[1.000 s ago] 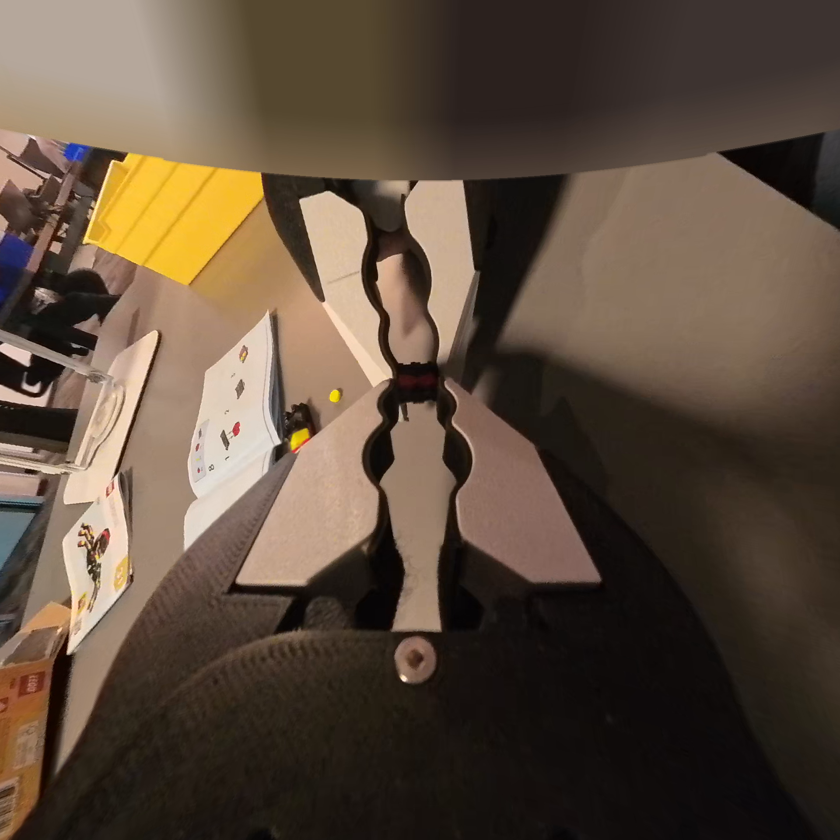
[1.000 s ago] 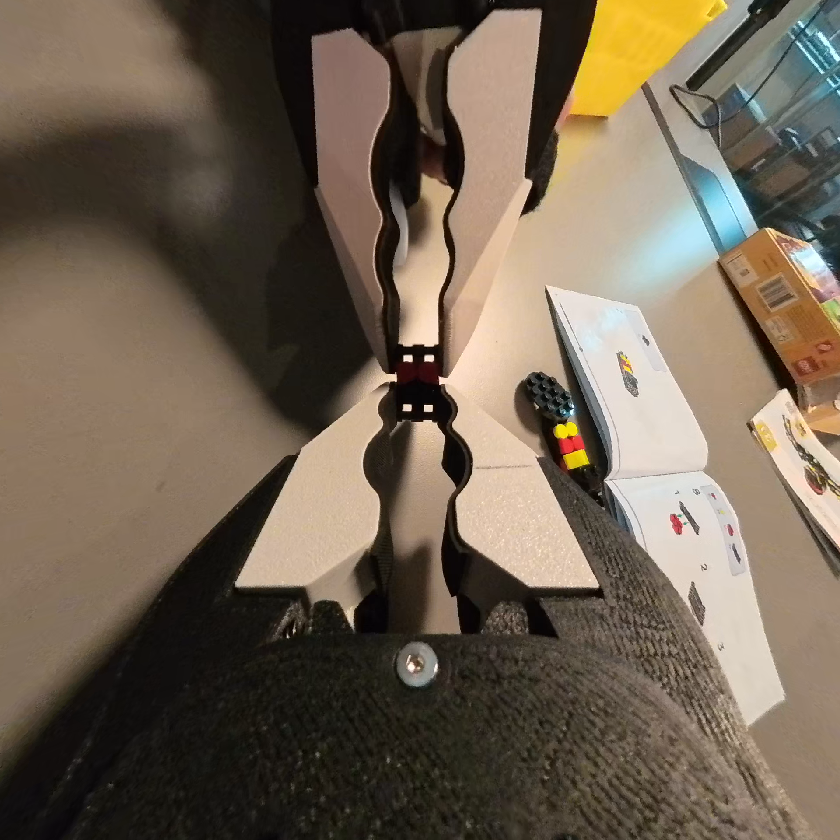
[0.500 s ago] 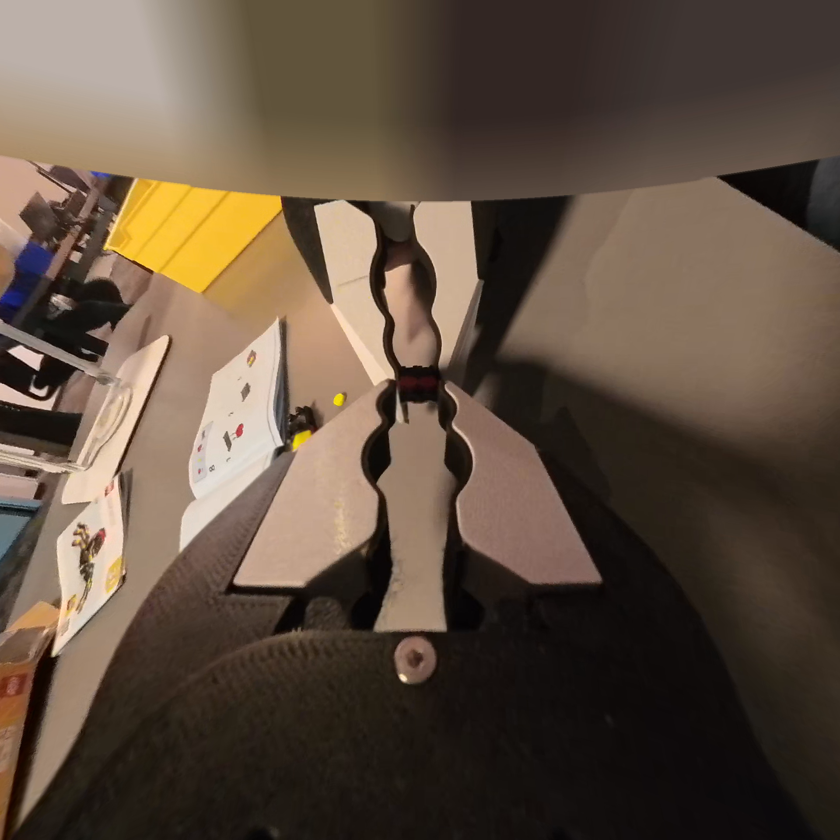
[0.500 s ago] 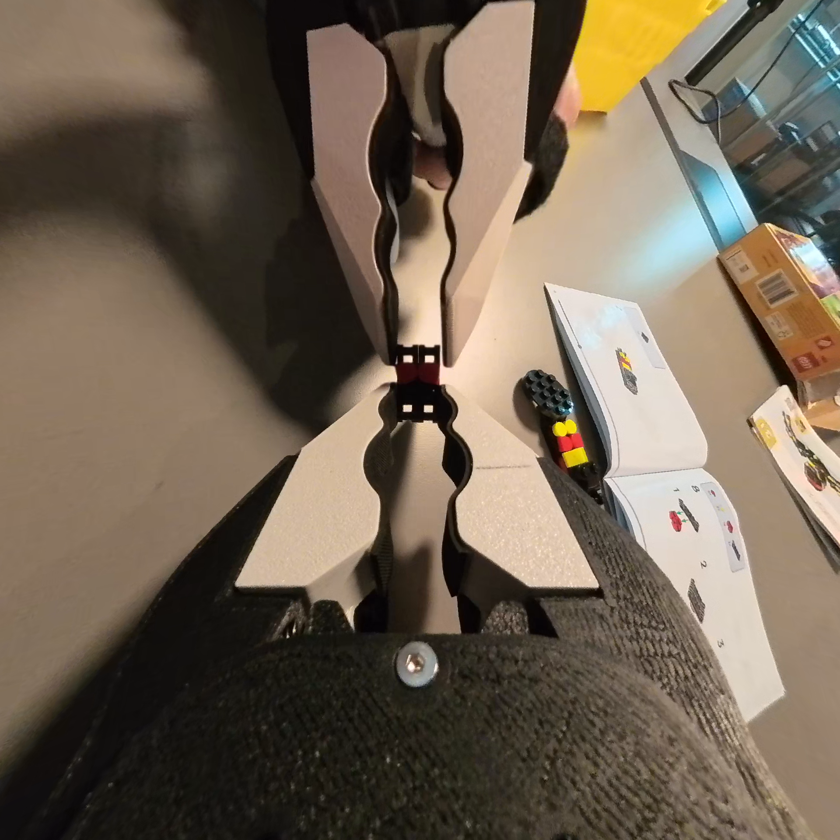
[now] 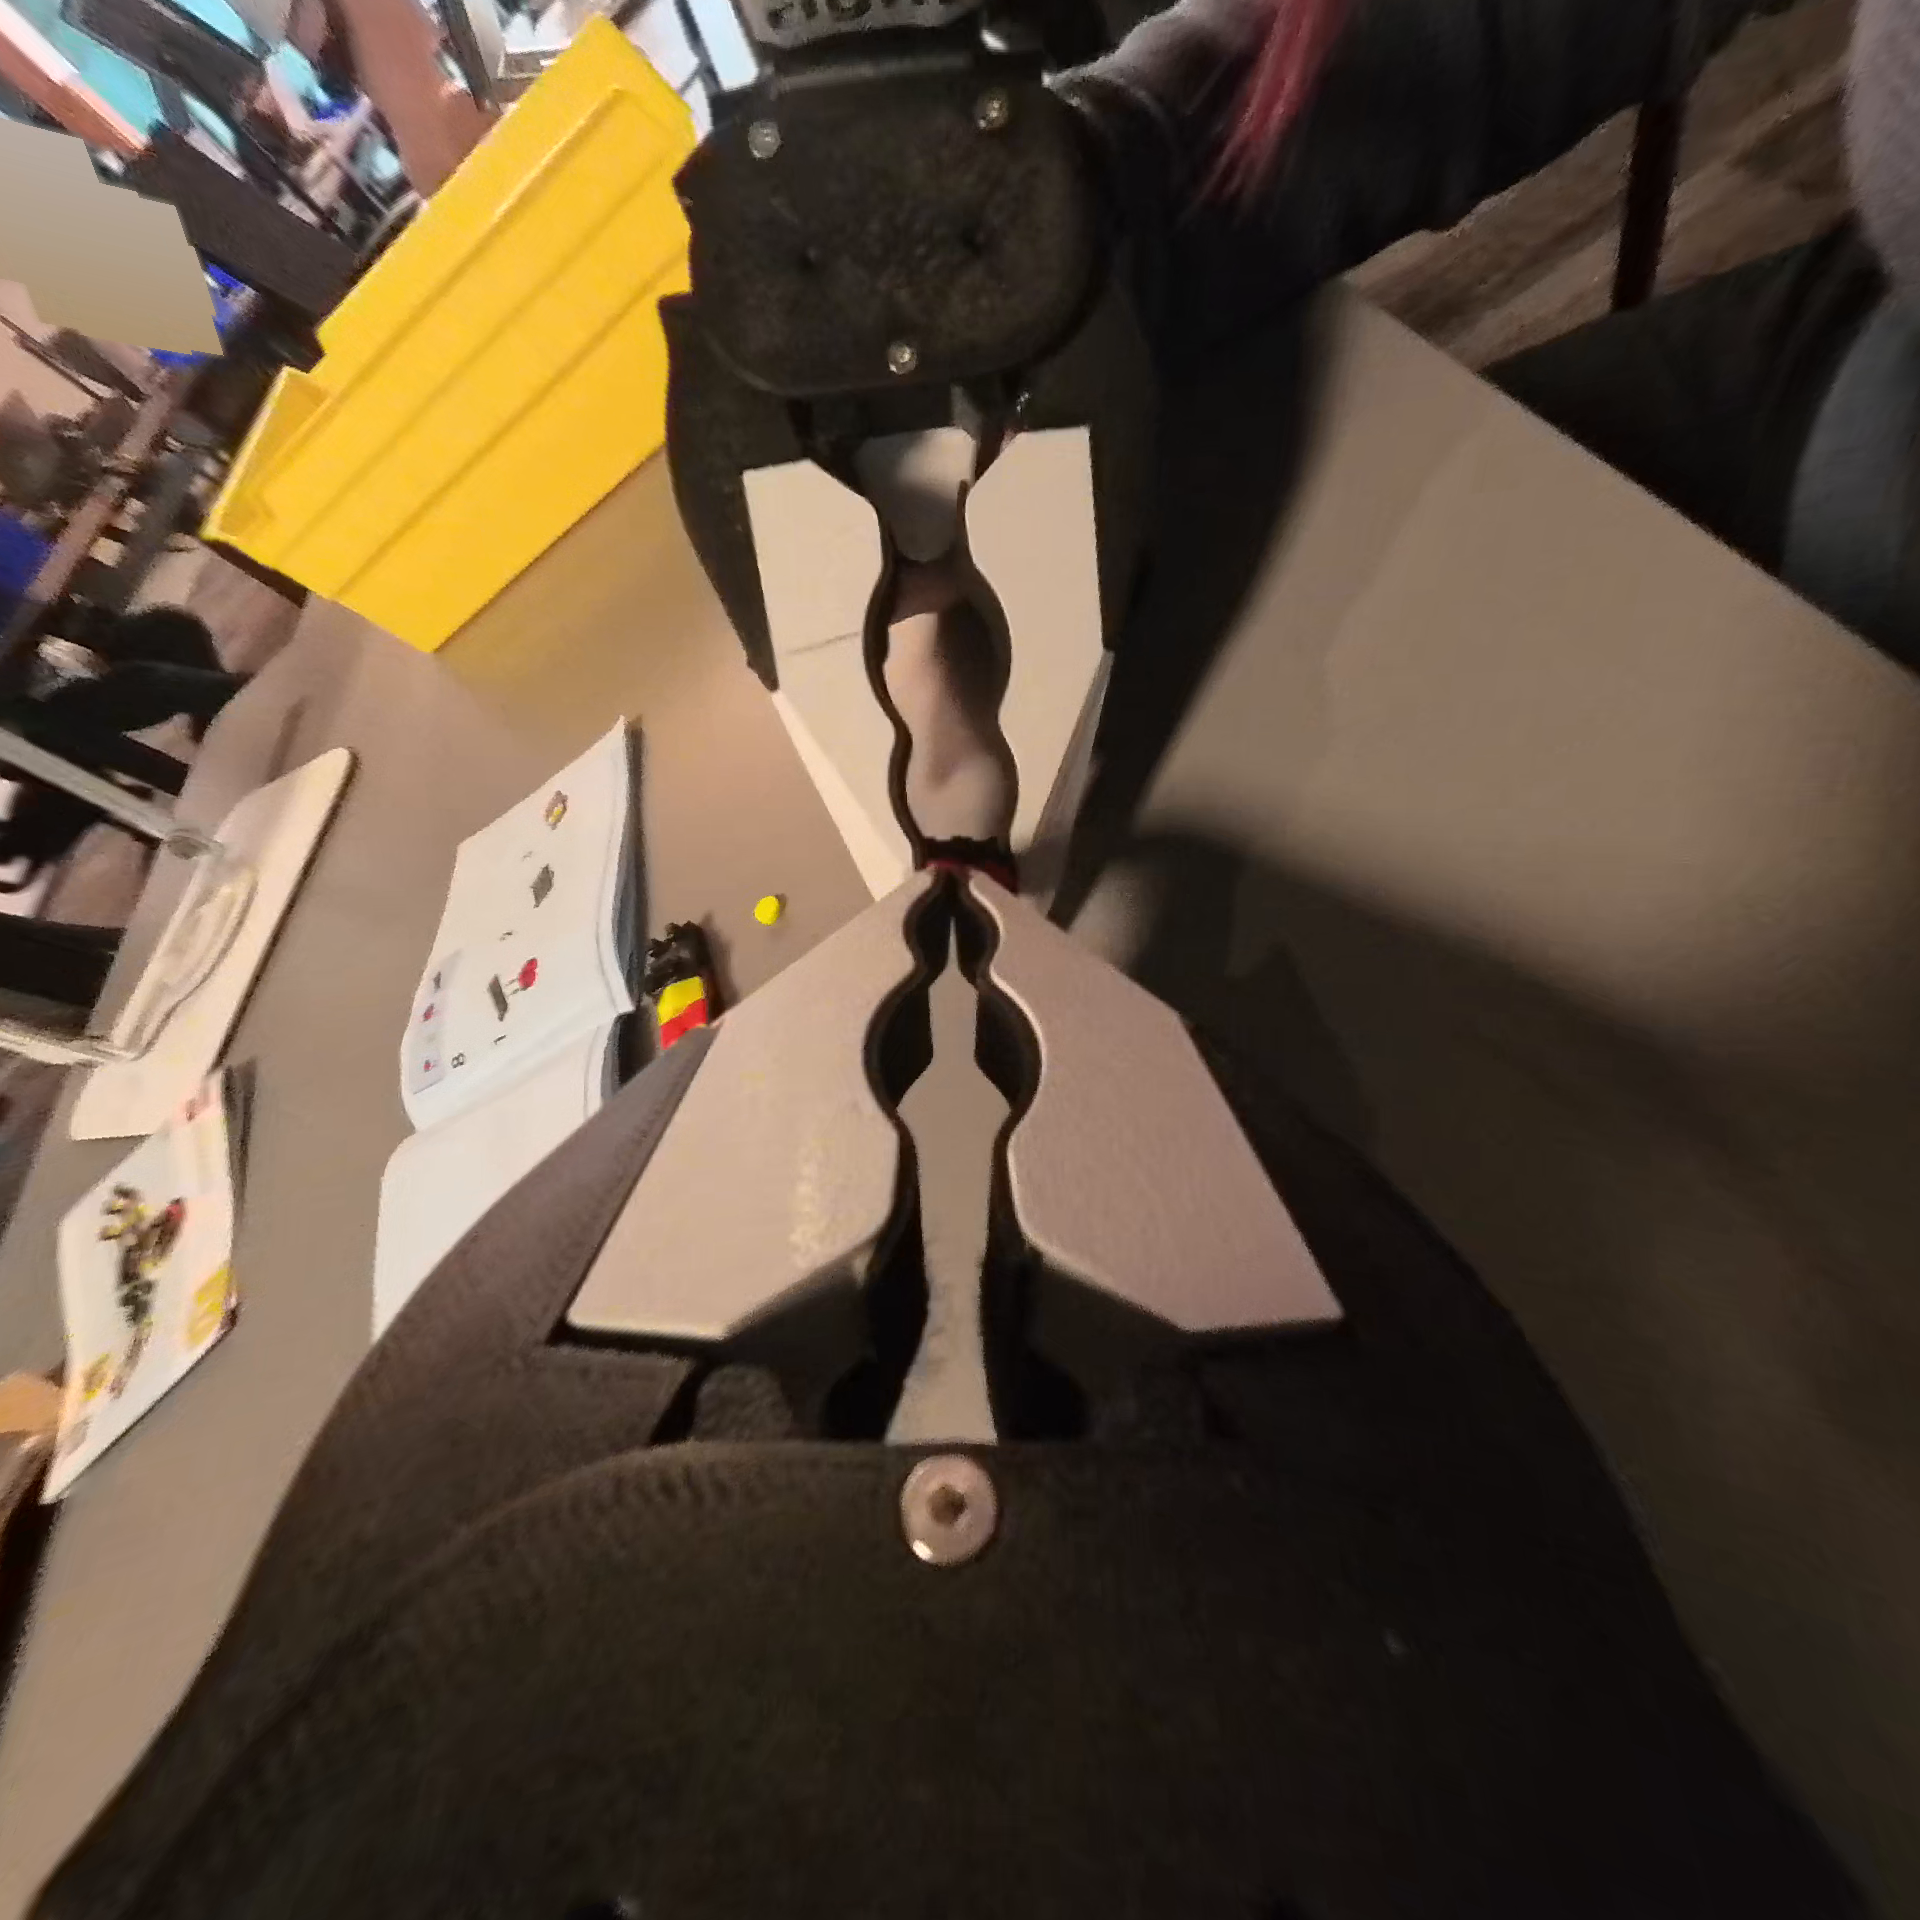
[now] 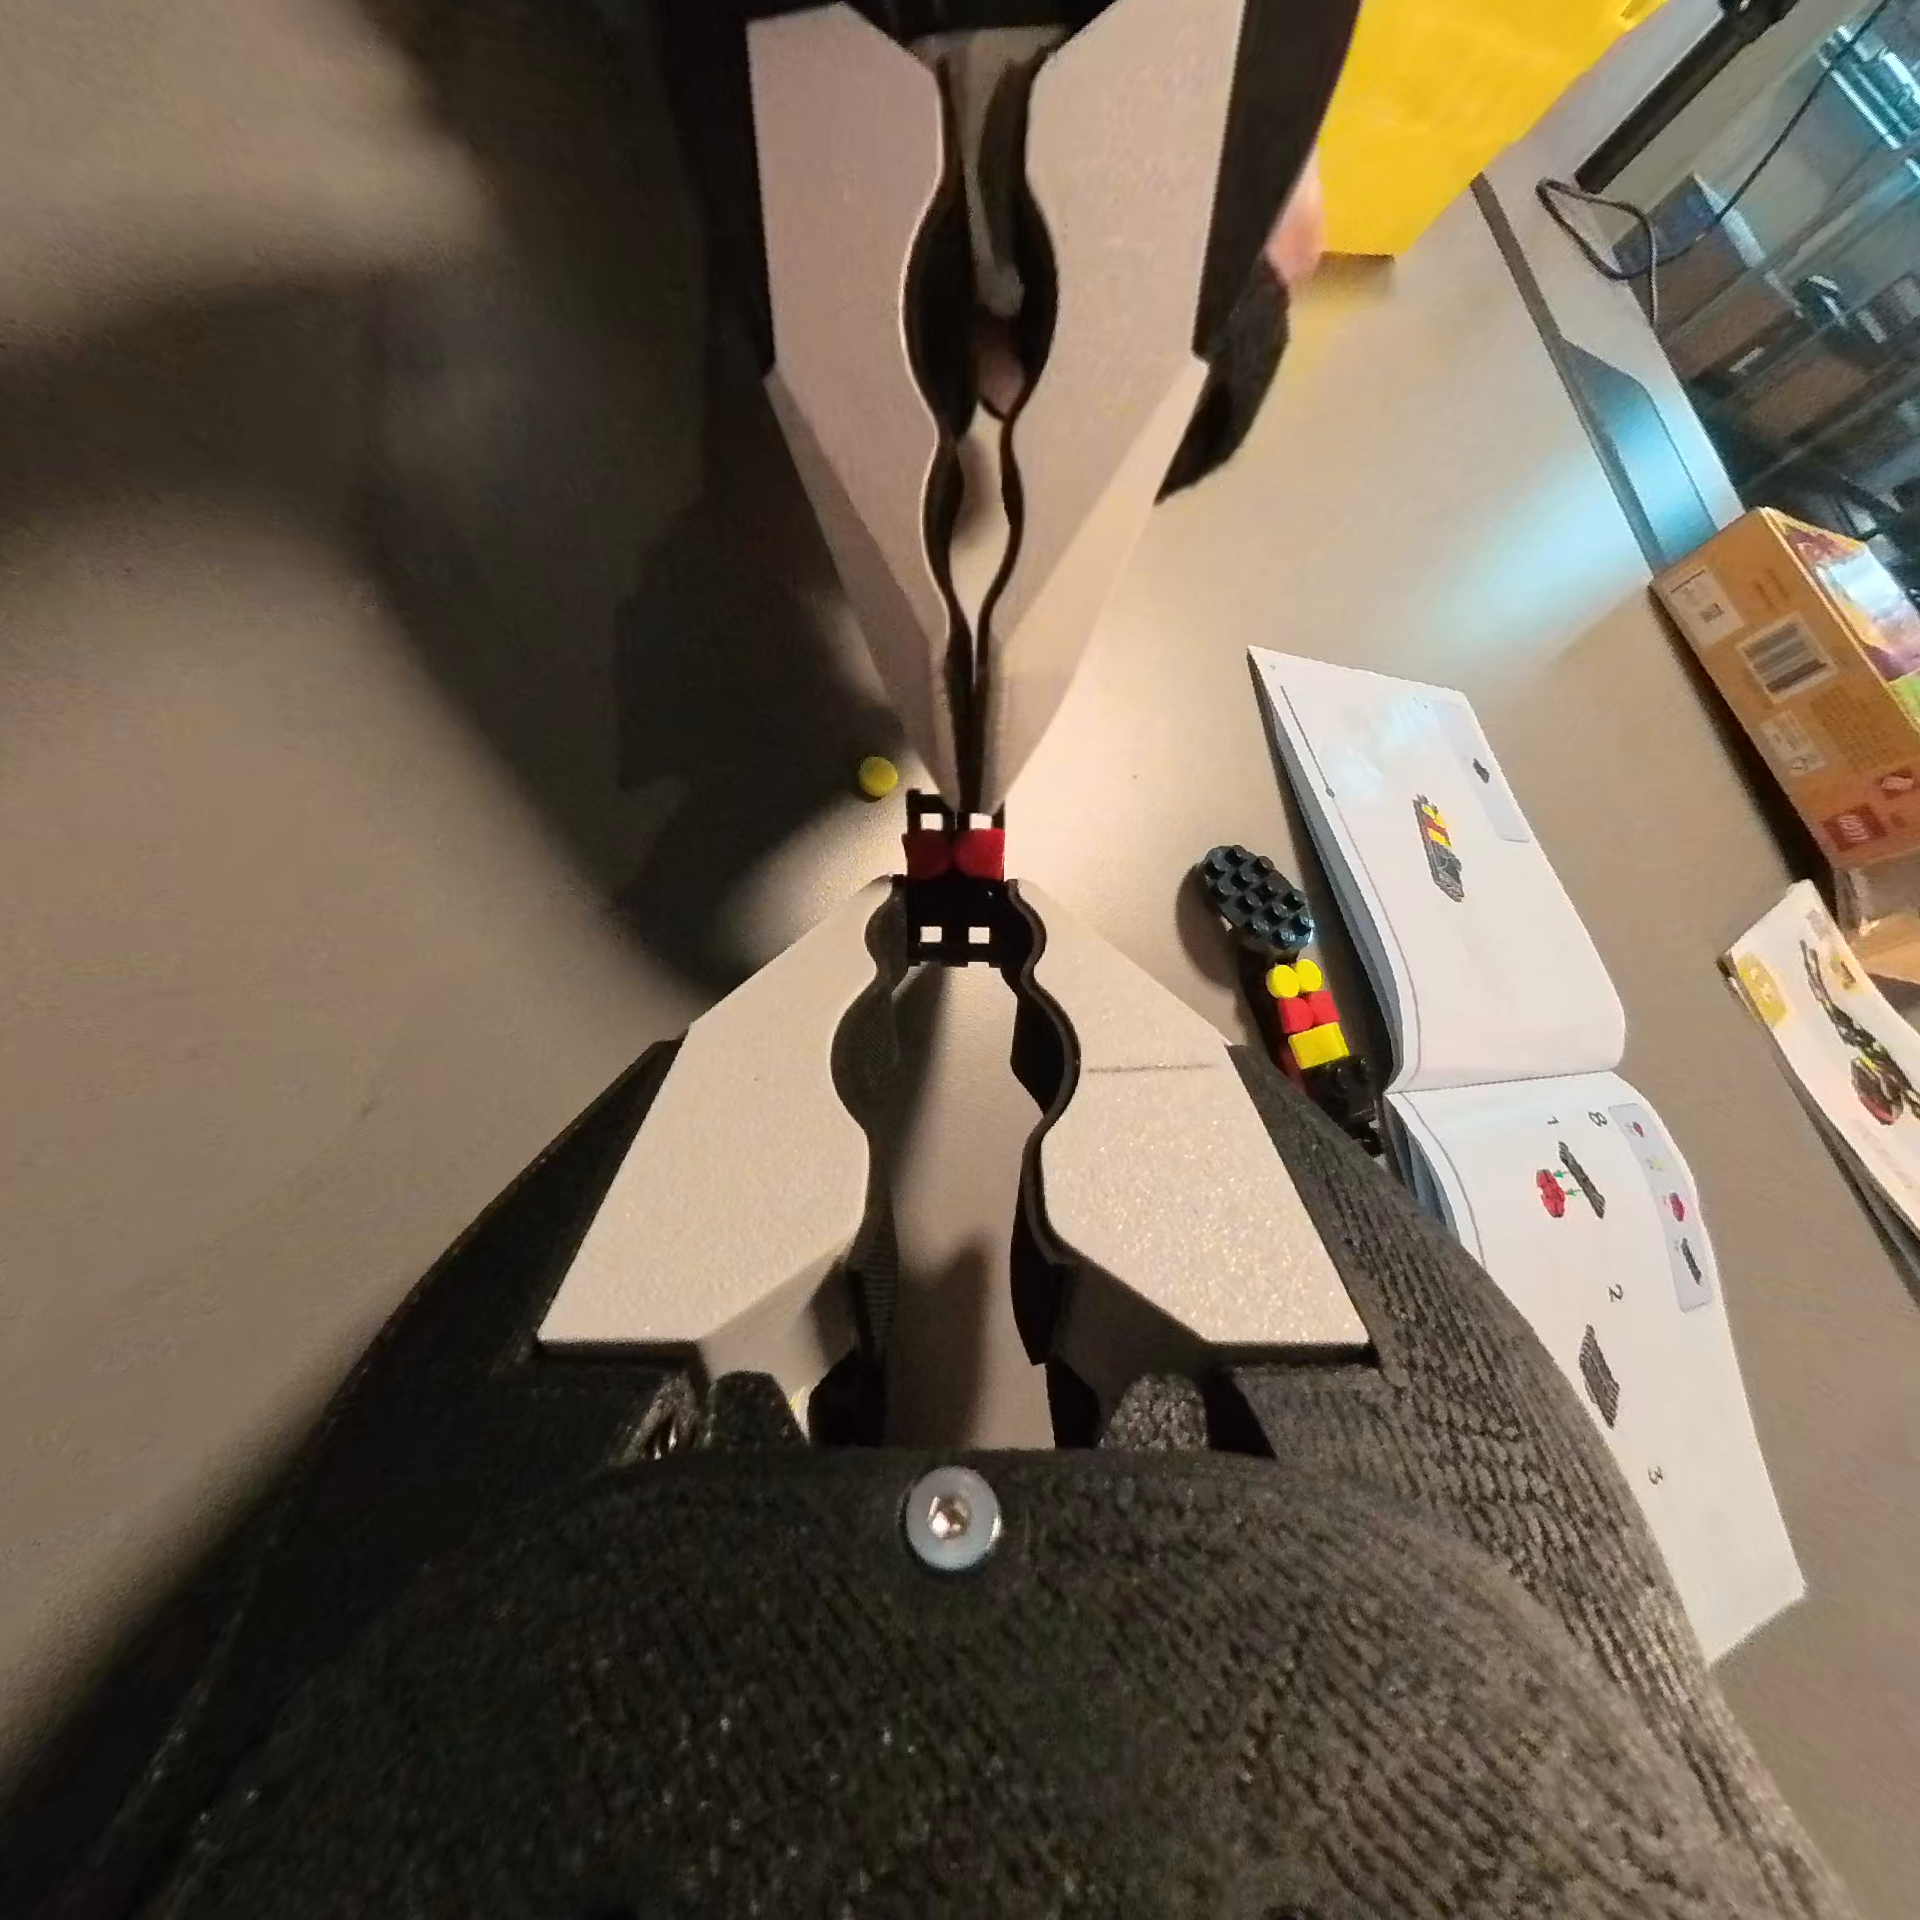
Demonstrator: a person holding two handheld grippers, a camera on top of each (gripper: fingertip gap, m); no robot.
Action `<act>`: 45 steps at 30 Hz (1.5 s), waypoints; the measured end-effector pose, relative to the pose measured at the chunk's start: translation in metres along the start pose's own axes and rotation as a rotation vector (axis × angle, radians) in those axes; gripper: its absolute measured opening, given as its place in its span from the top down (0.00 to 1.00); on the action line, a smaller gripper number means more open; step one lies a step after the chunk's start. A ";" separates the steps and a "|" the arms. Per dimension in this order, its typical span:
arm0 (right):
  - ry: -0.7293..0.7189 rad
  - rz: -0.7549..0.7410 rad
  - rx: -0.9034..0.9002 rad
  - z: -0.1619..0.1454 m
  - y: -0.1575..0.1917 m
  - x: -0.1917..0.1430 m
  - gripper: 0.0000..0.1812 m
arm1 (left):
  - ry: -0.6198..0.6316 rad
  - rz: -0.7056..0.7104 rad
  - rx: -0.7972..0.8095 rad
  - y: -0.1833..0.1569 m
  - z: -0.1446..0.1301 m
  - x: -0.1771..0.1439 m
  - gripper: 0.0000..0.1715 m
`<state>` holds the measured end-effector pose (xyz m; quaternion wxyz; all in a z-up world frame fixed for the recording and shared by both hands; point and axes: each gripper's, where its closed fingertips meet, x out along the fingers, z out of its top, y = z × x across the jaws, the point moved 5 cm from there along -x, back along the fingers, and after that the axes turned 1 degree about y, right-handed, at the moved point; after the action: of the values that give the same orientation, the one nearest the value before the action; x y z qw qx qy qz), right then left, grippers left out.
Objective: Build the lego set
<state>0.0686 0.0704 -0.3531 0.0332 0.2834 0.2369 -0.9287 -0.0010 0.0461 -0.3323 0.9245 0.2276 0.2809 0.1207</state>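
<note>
- My right tool (image 6: 953, 920) is clamped on the black-red piece (image 6: 951, 868); my left tool (image 6: 971, 795), together, pinches its far end.
- Mid-join, I judge; next, press squarely without twisting.

Printed steps on open instruction booklet (image 6: 1538, 1039), labels on cardboard box (image 6: 1797, 686); wording not given.

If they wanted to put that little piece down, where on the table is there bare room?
Bare table lies left of the fingers, with only a small yellow stud nearby. The right side is crowded: a black, red and yellow brick build, the open instruction booklet and a cardboard box.
</note>
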 end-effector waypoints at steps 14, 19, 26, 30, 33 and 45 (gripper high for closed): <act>0.002 0.008 0.008 0.000 0.000 0.000 0.92 | 0.019 0.023 0.020 -0.003 -0.001 0.005 0.91; 0.002 0.010 0.008 0.000 0.000 0.001 0.92 | 0.030 0.008 0.010 -0.002 -0.001 0.005 0.91; 0.004 0.013 0.013 0.000 0.000 0.001 0.92 | 0.041 -0.016 -0.021 -0.001 -0.001 0.004 0.91; 0.005 0.013 0.014 -0.001 -0.001 0.001 0.92 | 0.045 -0.016 -0.019 -0.001 -0.001 0.004 0.91; 0.005 0.014 0.015 -0.001 -0.001 0.001 0.92 | 0.044 -0.015 -0.022 -0.001 -0.001 0.003 0.91; 0.003 0.017 0.005 0.000 0.000 0.001 0.91 | 0.053 -0.023 0.001 -0.003 -0.003 0.001 0.91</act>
<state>0.0678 0.0703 -0.3540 0.0401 0.2867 0.2320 -0.9286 -0.0011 0.0447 -0.3364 0.9181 0.2214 0.3077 0.1158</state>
